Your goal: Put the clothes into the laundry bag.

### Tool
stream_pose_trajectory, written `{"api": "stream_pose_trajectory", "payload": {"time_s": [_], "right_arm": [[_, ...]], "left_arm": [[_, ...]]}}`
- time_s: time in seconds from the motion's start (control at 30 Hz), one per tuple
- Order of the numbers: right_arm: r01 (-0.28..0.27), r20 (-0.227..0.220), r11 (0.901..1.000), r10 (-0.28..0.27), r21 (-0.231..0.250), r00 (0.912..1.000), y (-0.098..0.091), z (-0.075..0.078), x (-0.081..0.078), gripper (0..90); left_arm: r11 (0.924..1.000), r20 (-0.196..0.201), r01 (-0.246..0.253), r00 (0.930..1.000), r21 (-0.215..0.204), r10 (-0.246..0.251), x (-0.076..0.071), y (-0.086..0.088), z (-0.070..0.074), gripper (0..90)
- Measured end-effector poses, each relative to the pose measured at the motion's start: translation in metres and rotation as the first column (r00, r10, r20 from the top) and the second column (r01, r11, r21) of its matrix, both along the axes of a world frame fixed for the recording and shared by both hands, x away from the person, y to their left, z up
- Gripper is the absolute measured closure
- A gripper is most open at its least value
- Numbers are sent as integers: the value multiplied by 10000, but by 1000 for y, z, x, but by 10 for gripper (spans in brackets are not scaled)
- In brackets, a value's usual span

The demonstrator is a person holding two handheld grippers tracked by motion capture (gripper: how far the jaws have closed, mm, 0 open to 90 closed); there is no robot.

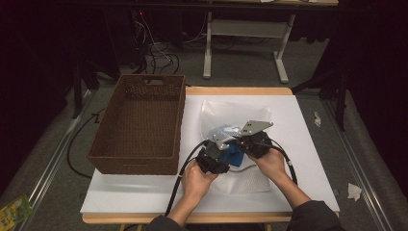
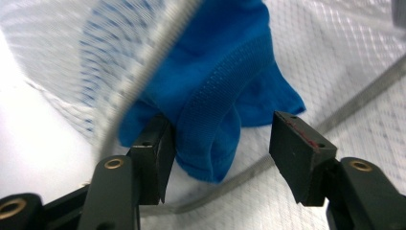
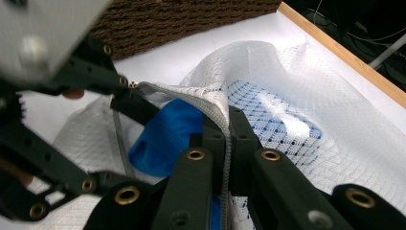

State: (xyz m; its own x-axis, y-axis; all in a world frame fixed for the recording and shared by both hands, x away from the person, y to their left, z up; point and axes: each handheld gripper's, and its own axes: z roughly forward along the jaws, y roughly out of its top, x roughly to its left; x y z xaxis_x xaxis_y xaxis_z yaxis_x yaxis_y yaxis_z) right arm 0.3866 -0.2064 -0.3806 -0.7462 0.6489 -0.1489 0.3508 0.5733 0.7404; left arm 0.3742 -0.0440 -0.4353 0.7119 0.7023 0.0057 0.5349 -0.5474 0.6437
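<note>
A white mesh bag (image 1: 231, 113) lies on the white table top with a blue cloth (image 1: 234, 153) partly inside its mouth. My right gripper (image 3: 229, 120) is shut on the bag's zipper edge and holds that edge lifted. In the left gripper view, the blue cloth (image 2: 225, 72) hangs between the jaws of my left gripper (image 2: 225, 139). The jaws stand apart, the cloth touches the left one, and a gap separates it from the right one. From above, the left gripper (image 1: 219, 149) and right gripper (image 1: 243, 142) meet at the bag's near end.
A brown woven basket (image 1: 132, 163) stands at the table's left, close beside the bag. The white board (image 1: 298, 125) has free room to the right and along the near edge. Cables trail from both grippers toward the person.
</note>
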Motion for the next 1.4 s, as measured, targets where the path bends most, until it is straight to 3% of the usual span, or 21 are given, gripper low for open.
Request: {"api": "stream_pose_trajectory", "payload": {"time_s": [0.17,0.33,0.4,0.5,0.57,0.67,0.73,0.77,0.83,0.93,1.0,1.17,1.23,1.4], "right_arm": [[-88,71,9999,89,-56,9999,2,1,1,896],[-58,37,10000,58,3,10000,2,0,1,896],[-25,13,10000,25,-22,10000,1,0,1,896],[-2,-67,10000,2,43,10000,-2,0,2,896],[-17,-21,10000,18,76,10000,-2,-2,2,896],[-73,-51,10000,74,36,10000,-1,-1,1,896],[-86,-31,9999,86,74,10000,-2,-1,0,896],[-107,-29,9999,107,53,9999,-2,-1,0,896],[-107,-55,9999,107,37,9999,-1,-1,0,896],[-199,-83,9998,199,-80,9998,1,-3,0,896],[-267,-51,9996,267,-101,9996,2,-5,-1,896],[-119,-137,9999,120,57,9998,-2,-5,-2,896],[-145,-92,9999,146,94,9999,-2,-4,-2,896],[-185,-35,9998,185,68,9998,-1,-4,-2,896]], "left_arm": [[9996,-560,131,9984,258,-116,8,-13,-15,440],[9992,-501,-164,9986,368,183,18,-24,-25,467],[9985,-282,-380,9988,406,392,21,-24,-25,524],[9971,-69,-543,9985,541,548,23,-21,-25,725],[9975,-127,-673,9976,224,676,26,-17,-23,817],[9917,477,-1108,9923,-649,1140,25,-10,-14,846],[9776,680,-1534,9840,-1441,1645,28,-3,-8,848],[9742,777,-1669,9806,-1516,1801,30,-2,-6,847],[9788,880,-1763,9787,-1044,1856,35,-5,-10,846],[9840,550,-1724,9831,-444,1747,41,-12,-22,829],[9868,465,-1578,9861,-363,1594,40,-12,-23,790],[9918,506,-1177,9915,-505,1202,29,-7,-12,612],[9955,503,-913,9944,-268,925,24,-6,-9,551],[9975,331,-678,9971,-208,685,15,1,-3,474]]}}
